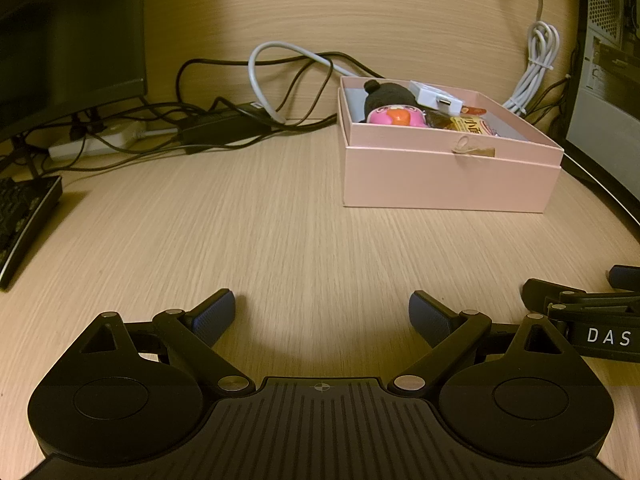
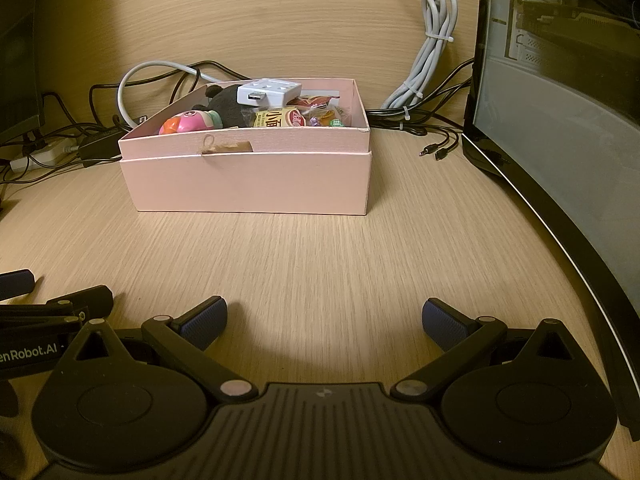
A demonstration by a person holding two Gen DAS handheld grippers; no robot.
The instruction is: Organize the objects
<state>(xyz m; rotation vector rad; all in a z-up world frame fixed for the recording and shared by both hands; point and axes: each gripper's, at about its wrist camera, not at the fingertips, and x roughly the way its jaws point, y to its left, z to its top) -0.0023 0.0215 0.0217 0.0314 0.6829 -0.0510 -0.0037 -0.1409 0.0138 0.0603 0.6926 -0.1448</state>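
A pink cardboard box [image 1: 448,180] [image 2: 248,180] sits open on the wooden desk, set into its own lid. Inside lie a black plush toy [image 1: 390,96] [image 2: 226,104], a pink and orange toy [image 1: 396,117] [image 2: 188,122], a white USB adapter [image 1: 434,96] [image 2: 268,91] on top, and snack packets [image 1: 472,124] [image 2: 280,118]. My left gripper [image 1: 322,314] is open and holds nothing, low over the desk in front of the box. My right gripper [image 2: 324,320] is open and holds nothing too. Each gripper shows at the edge of the other's view.
Tangled black and white cables [image 1: 256,92] and a power strip [image 1: 96,142] lie behind the box. A keyboard [image 1: 24,216] and monitor [image 1: 68,40] stand at left. A bundled white cable [image 2: 432,52], loose plugs [image 2: 434,151] and a computer case [image 2: 560,120] are at right.
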